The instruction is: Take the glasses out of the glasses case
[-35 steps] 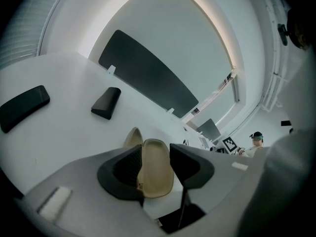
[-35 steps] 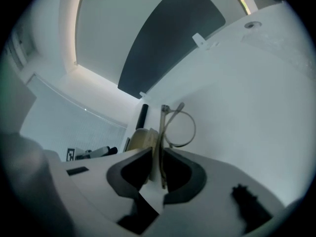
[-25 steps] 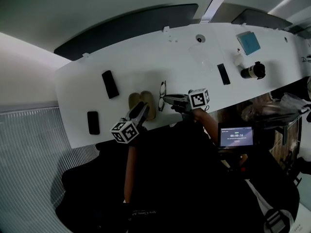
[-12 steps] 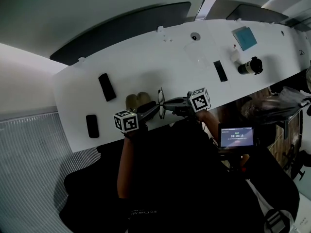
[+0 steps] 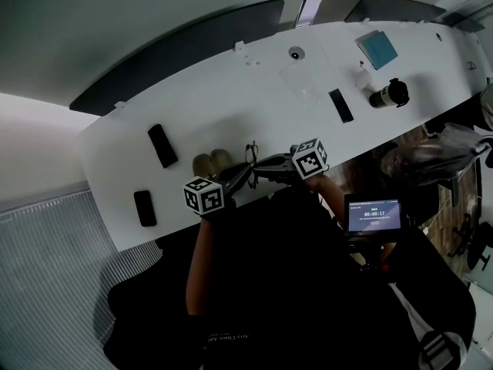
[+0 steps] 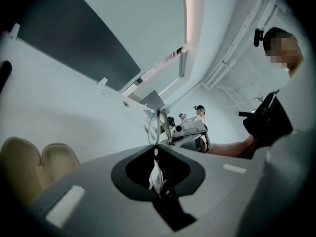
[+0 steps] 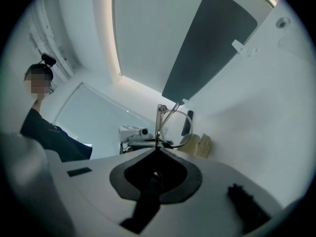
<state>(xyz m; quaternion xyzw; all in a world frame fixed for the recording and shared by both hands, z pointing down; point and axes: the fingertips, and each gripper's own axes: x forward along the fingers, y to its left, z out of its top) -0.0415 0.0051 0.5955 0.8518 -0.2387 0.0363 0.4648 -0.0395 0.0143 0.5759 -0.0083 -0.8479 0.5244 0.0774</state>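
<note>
table (image 5: 231,99): carries glasses case | glasses case (image 5: 209,163): open, both halves look empty | left gripper (image 5: 246,170): jaws pinching glasses, just right of case | right gripper (image 5: 257,167): same | glasses (image 5: 250,153): clear of case | removal judged done; set-down left

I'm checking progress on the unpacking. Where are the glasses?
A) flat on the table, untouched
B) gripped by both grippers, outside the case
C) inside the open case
B: the left gripper and the right gripper are each shut on the glasses, clear of the open glasses case.
</note>
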